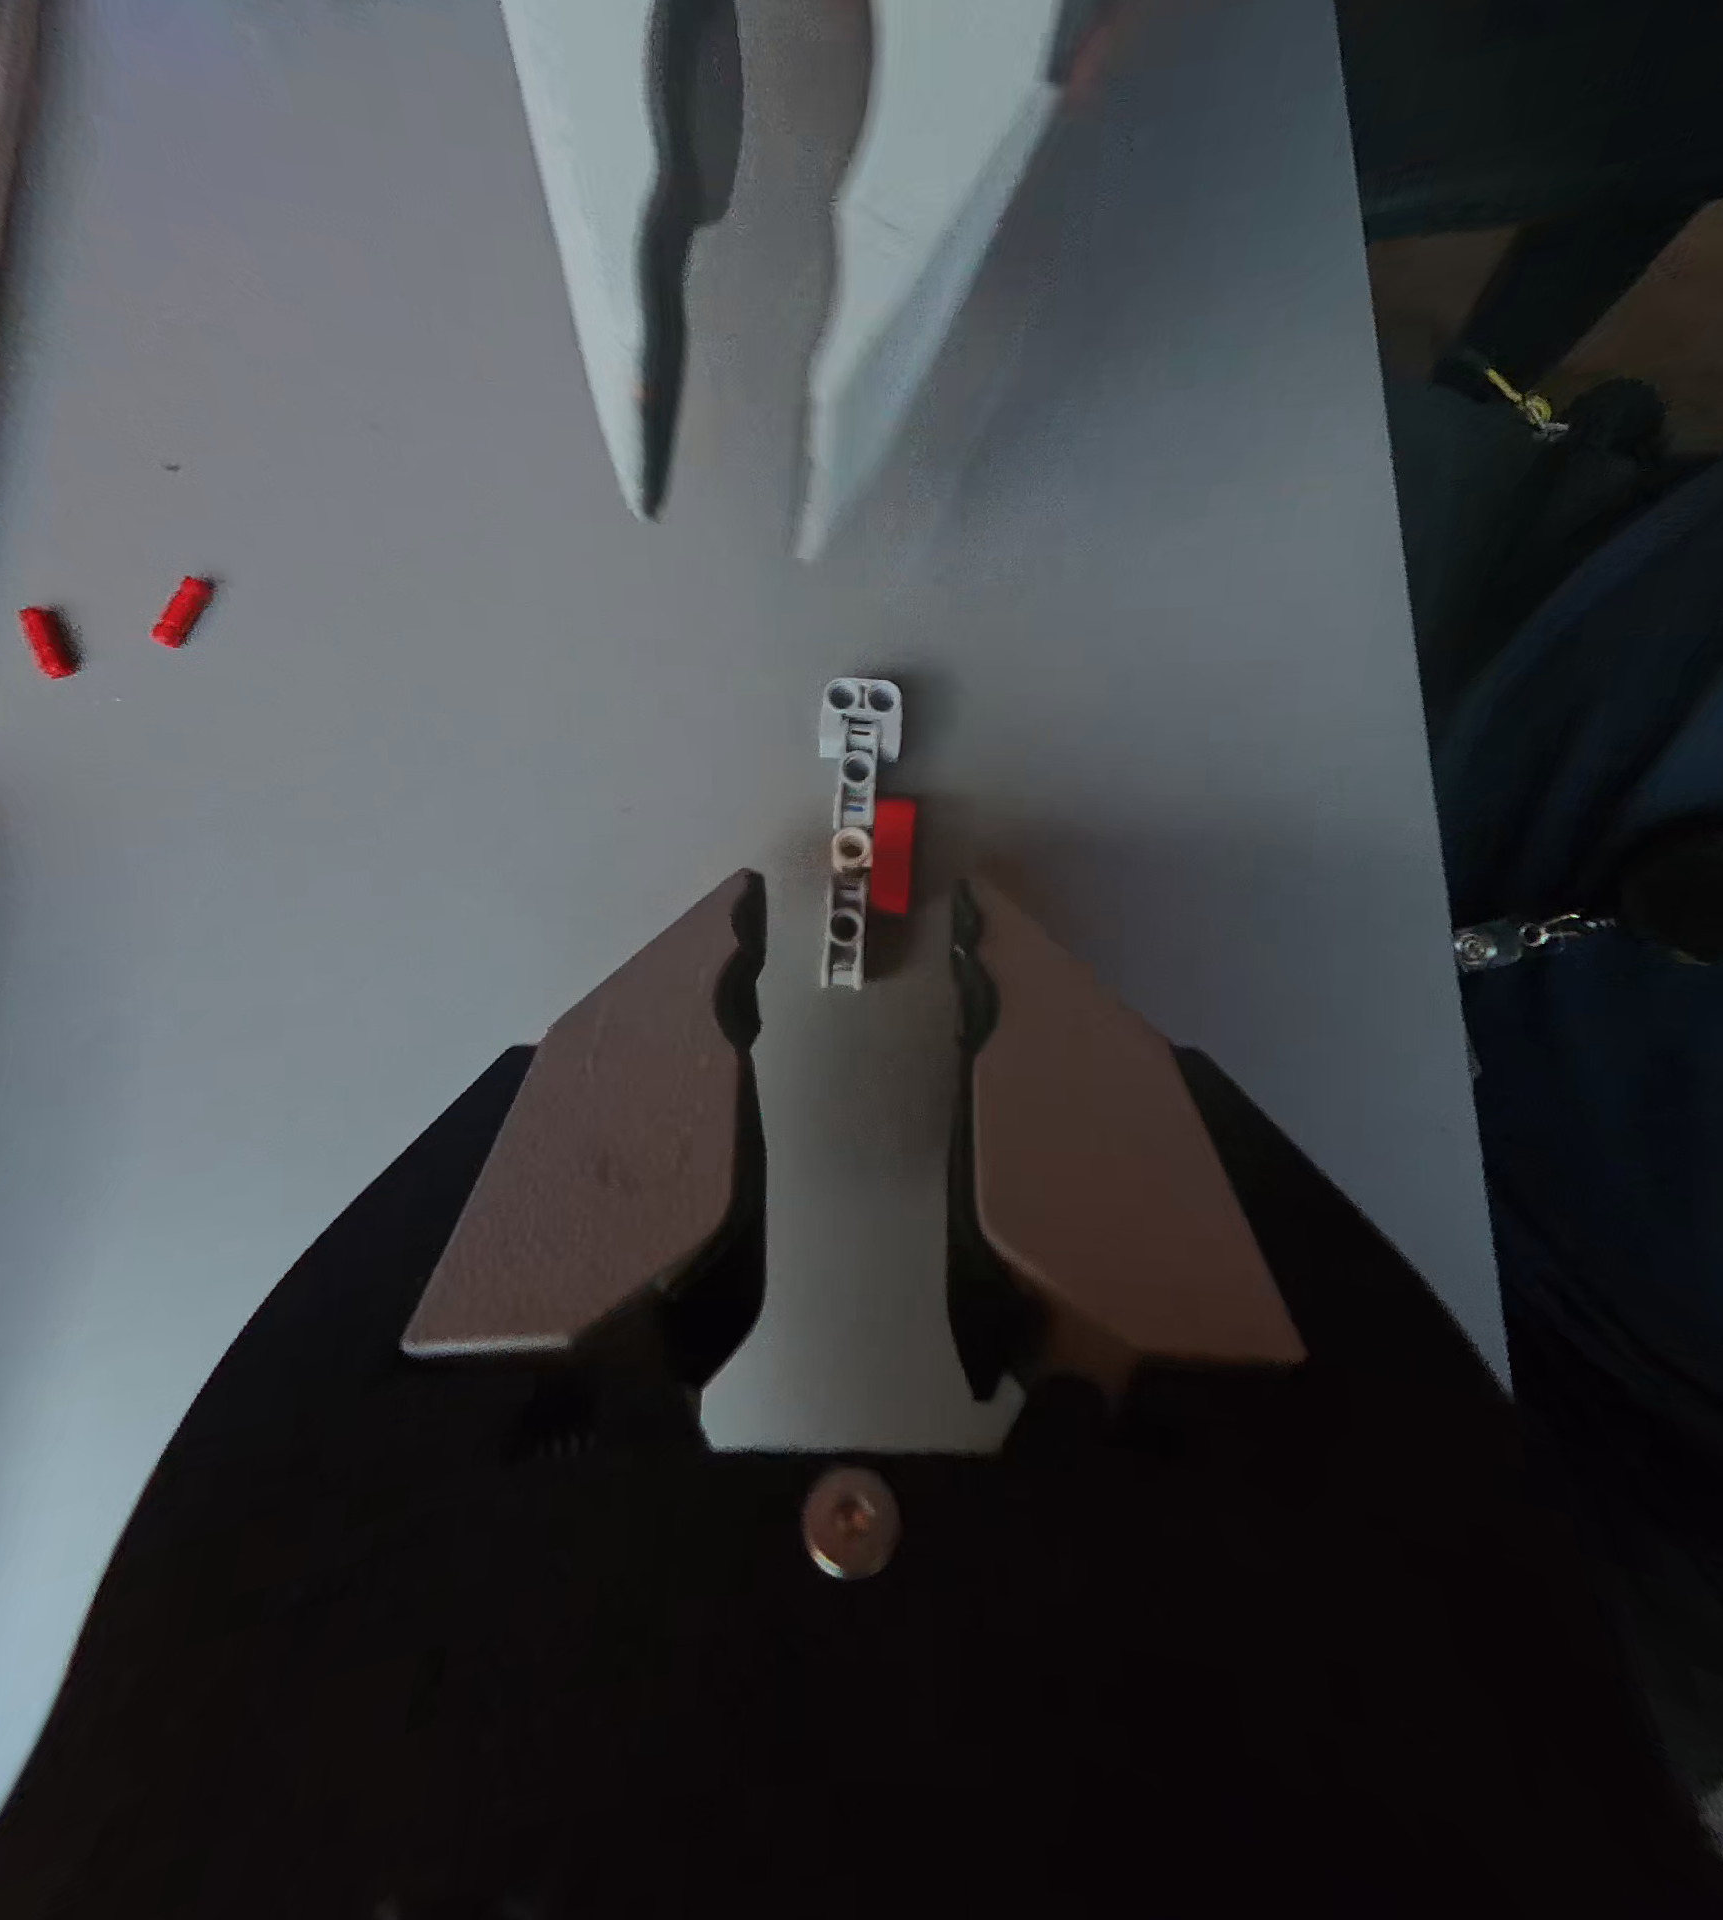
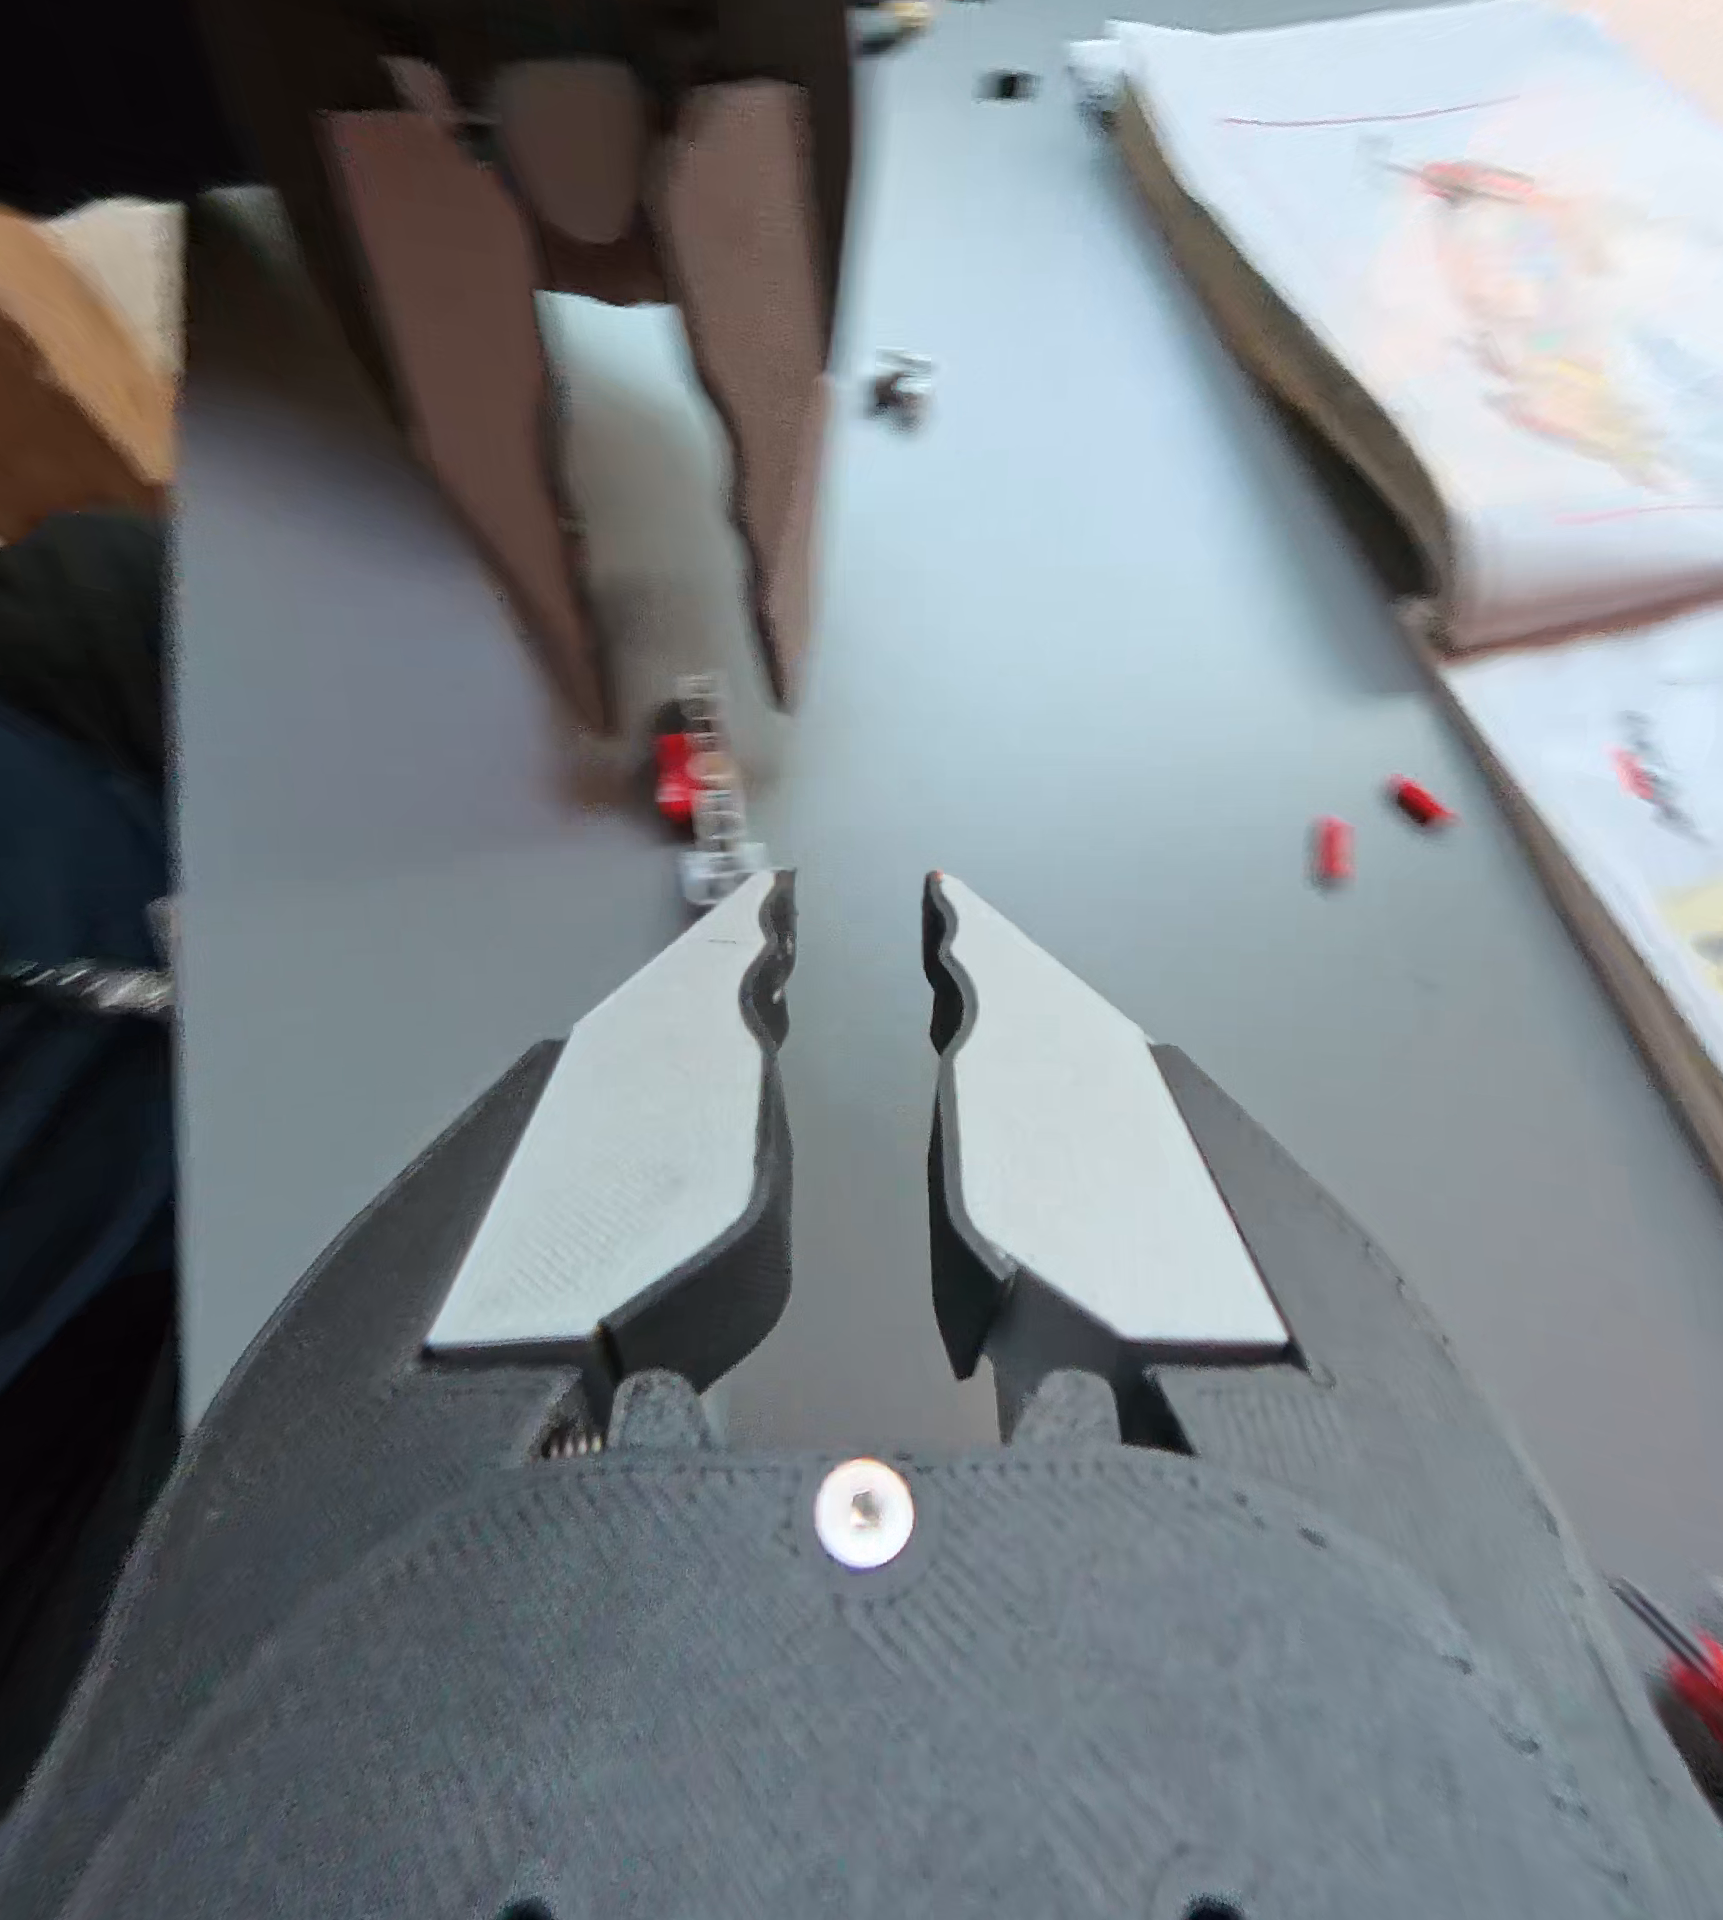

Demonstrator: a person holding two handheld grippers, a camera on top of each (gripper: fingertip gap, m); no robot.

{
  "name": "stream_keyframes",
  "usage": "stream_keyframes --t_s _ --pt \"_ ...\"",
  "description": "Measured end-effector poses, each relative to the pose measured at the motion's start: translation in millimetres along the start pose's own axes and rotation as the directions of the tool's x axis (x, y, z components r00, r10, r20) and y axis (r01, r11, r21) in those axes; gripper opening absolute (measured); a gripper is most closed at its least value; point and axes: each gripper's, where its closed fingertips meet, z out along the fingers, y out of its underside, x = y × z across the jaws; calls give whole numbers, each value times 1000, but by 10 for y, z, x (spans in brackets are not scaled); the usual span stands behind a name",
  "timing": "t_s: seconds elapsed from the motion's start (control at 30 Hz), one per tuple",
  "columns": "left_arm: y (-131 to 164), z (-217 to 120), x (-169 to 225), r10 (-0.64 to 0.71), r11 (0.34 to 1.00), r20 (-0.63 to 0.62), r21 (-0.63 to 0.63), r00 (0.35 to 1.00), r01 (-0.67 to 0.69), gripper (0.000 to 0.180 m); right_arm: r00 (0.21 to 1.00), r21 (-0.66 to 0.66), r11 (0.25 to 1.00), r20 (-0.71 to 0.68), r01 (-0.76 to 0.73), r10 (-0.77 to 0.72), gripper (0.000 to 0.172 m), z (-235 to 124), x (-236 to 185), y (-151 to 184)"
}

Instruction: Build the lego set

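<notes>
A small assembly lies on the grey table [image 1: 317, 935]: a light grey holed beam [image 1: 852, 831] with a red piece [image 1: 895, 857] at its side and a tan pin in one hole. My left gripper [image 1: 857, 904], with brown fingers, is open; the beam's near end lies between its tips, with a gap on both sides. My right gripper [image 2: 857, 894], with white fingers, is open and empty; it also shows at the top of the left wrist view [image 1: 722, 530]. In the right wrist view the assembly [image 2: 696, 795] lies just left of and beyond its left fingertip, blurred.
Two small red pins [image 1: 114, 627] lie on the table at the left; they also show in the right wrist view [image 2: 1376, 831]. An open booklet [image 2: 1511, 312] lies at the right. A small dark part [image 2: 898, 384] lies farther along. A person's dark clothing [image 1: 1667, 831] is past the table edge. Across from one pair of fingers to the other is roughly 6 cm.
</notes>
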Motion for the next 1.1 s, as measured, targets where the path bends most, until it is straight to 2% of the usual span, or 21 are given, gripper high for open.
stream_keyframes --t_s 0.13,0.23,0.33,0.5,0.6,0.67,0.8,0.97,1.1 --pt "-11 -236 -88 -74 994 53 81 996 70 34 968 -69 980 -184 -188 173 16 -40 598 36" --pt "90 -396 -201 -126 991 138 68 982 118 33 942 -144 962 -278 -232 186 16 83 928 52" --pt "127 -525 -186 -142 988 173 86 975 129 30 940 -227 937 -279 -264 197 18 267 1094 118" --pt "236 -635 -167 -140 989 201 80 970 126 28 951 -263 930 -239 -258 196 19 393 1162 153" --pt "273 -634 -188 -154 986 194 89 969 139 27 954 -261 932 -229 -251 193 11 427 1183 143" --pt "281 -617 -199 -159 985 191 91 969 144 27 953 -253 934 -234 -252 194 0 426 1194 145" --pt "199 -562 -228 -174 981 201 121 964 152 24 954 -205 935 -144 -290 264 0 429 969 100" --pt "8 -361 -354 -155 983 288 137 945 120 24 916 -24 921 97 -388 388 0 386 446 -200" --pt "-244 -276 -471 -119 977 393 210 912 37 25 844 118 846 220 -521 489 0 298 242 -379"
